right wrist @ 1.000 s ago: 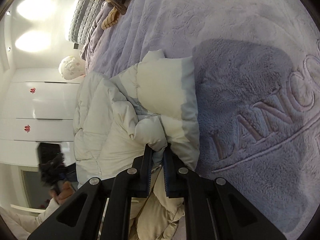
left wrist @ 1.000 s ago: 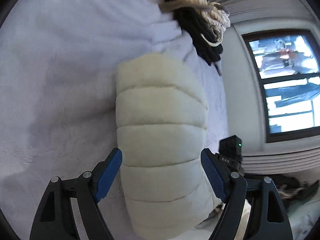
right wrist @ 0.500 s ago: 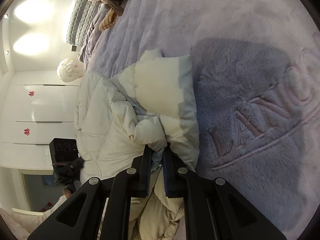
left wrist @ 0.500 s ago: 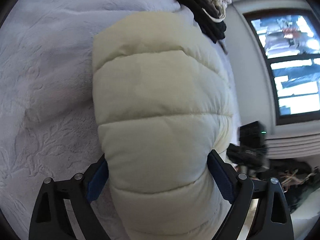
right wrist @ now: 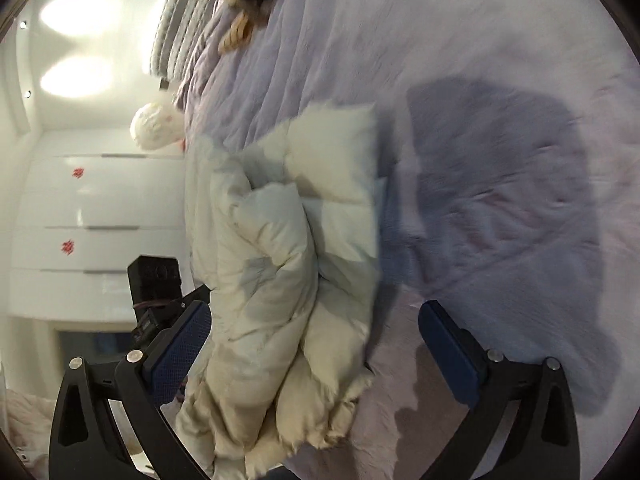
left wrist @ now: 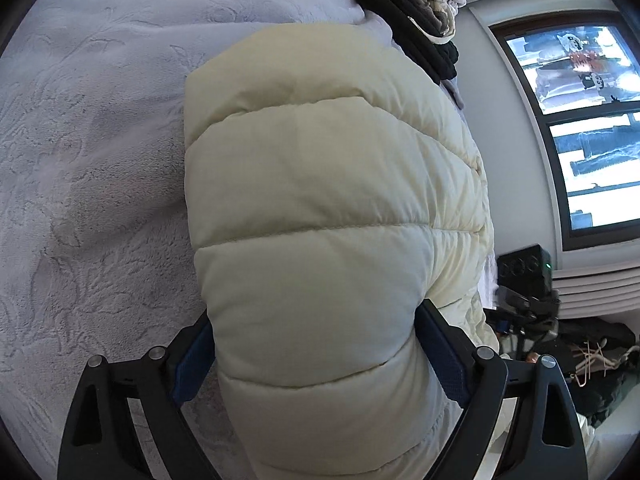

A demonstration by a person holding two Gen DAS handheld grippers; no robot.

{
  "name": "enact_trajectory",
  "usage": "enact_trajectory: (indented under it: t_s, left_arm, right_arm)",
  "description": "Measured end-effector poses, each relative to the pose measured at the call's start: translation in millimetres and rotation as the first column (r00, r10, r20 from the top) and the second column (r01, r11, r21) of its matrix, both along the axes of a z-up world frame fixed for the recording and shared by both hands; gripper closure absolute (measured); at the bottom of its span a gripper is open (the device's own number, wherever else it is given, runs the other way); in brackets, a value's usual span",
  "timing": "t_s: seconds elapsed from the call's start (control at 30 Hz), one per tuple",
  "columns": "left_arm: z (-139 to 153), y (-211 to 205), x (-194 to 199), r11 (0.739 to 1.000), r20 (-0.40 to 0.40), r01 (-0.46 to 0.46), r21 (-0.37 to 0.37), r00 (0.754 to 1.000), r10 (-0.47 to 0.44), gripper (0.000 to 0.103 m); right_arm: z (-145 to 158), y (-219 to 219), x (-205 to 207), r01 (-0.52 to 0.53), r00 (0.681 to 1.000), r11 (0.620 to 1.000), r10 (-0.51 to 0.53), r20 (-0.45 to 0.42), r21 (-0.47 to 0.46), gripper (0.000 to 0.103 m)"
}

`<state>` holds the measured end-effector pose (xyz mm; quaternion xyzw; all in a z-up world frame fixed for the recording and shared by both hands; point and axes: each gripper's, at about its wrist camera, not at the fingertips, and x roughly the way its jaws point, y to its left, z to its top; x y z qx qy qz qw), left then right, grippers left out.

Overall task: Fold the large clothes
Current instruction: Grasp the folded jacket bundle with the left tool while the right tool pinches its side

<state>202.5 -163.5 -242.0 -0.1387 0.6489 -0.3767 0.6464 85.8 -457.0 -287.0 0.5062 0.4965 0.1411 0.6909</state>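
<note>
A cream quilted puffer jacket lies on a lavender plush blanket on a bed. In the left wrist view its padded part fills the middle, and my left gripper is open with its blue pads on either side of the padding. In the right wrist view the jacket lies bunched and partly folded on the blanket. My right gripper is open wide above the jacket's lower part, holding nothing.
A pile of black and cream clothes lies at the far end of the bed. A window and a dark heap with hangers are on the right. White drawers and pillows show in the right wrist view.
My right gripper has opened and let go of the jacket fold it was pinching. My left gripper has moved forward so the jacket's padding now sits between its open fingers.
</note>
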Motion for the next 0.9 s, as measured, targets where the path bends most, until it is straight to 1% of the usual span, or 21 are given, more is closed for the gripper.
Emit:
enact_trajectory:
  t_s: [0.1, 0.13, 0.23, 0.37, 0.43, 0.5, 0.57, 0.6, 0.63, 0.67, 0.73, 0.8, 0.9]
  left_arm:
    - [-1, -6, 1, 1.0, -0.001, 0.0, -0.003, 1.0, 0.0, 0.011]
    - [-1, -8, 1, 1.0, 0.0, -0.002, 0.001, 1.0, 0.002, 0.008]
    - [-2, -11, 1, 1.0, 0.006, -0.001, 0.002, 1.0, 0.001, 0.008]
    - [-2, -17, 1, 1.0, 0.024, 0.003, 0.023, 1.0, -0.004, 0.008]
    - [-1, -18, 2, 0.999, 0.031, 0.006, 0.032, 0.999, -0.007, 0.008]
    - [0, -21, 2, 0.999, 0.034, 0.007, 0.043, 0.999, -0.008, 0.008]
    - [0, -22, 2, 0.998, 0.042, 0.014, 0.057, 0.999, -0.016, 0.008]
    - [1, -23, 1, 0.998, 0.047, 0.019, 0.063, 0.999, -0.022, 0.01]
    - [3, -24, 1, 0.997, 0.055, 0.025, 0.067, 0.998, -0.028, 0.014]
    - [5, -25, 0, 0.997, 0.067, 0.031, 0.068, 0.997, -0.036, 0.017]
    - [12, -24, -2, 0.997, 0.088, 0.043, 0.064, 0.995, -0.048, 0.024]
    - [18, -19, -3, 0.997, 0.099, 0.051, 0.061, 0.993, -0.057, 0.026]
    - [28, -12, -6, 0.996, 0.117, 0.061, 0.064, 0.991, -0.068, 0.027]
  right_arm:
    - [-11, 8, 20, -0.037, 0.999, 0.999, 0.037, 0.001, 0.014, 0.0]
    - [-12, 9, 24, -0.041, 0.999, 0.999, 0.04, 0.006, 0.02, 0.0]
    - [-15, 16, 37, -0.041, 0.999, 0.998, 0.041, 0.015, 0.041, 0.0]
    - [-16, 29, 45, -0.06, 0.998, 0.998, 0.059, 0.001, 0.037, 0.0]
    - [-16, 32, 44, -0.052, 0.999, 0.998, 0.053, -0.01, 0.033, 0.002]
    - [-17, 31, 40, -0.02, 0.999, 0.999, 0.021, -0.025, 0.048, 0.01]
    - [-21, 29, 35, 0.009, 0.999, 0.997, -0.006, -0.048, 0.075, 0.03]
    - [-23, 30, 33, 0.021, 0.998, 0.995, -0.015, -0.057, 0.094, 0.035]
    - [-24, 32, 30, 0.03, 0.998, 0.994, -0.023, -0.063, 0.102, 0.043]
    - [-22, 34, 28, 0.037, 0.997, 0.995, -0.031, -0.064, 0.096, 0.048]
    - [-16, 36, 26, 0.05, 0.997, 0.995, -0.044, -0.065, 0.09, 0.053]
    - [-12, 39, 24, 0.063, 0.996, 0.994, -0.056, -0.069, 0.088, 0.055]
    - [0, 47, 22, 0.077, 0.995, 0.994, -0.071, -0.075, 0.08, 0.055]
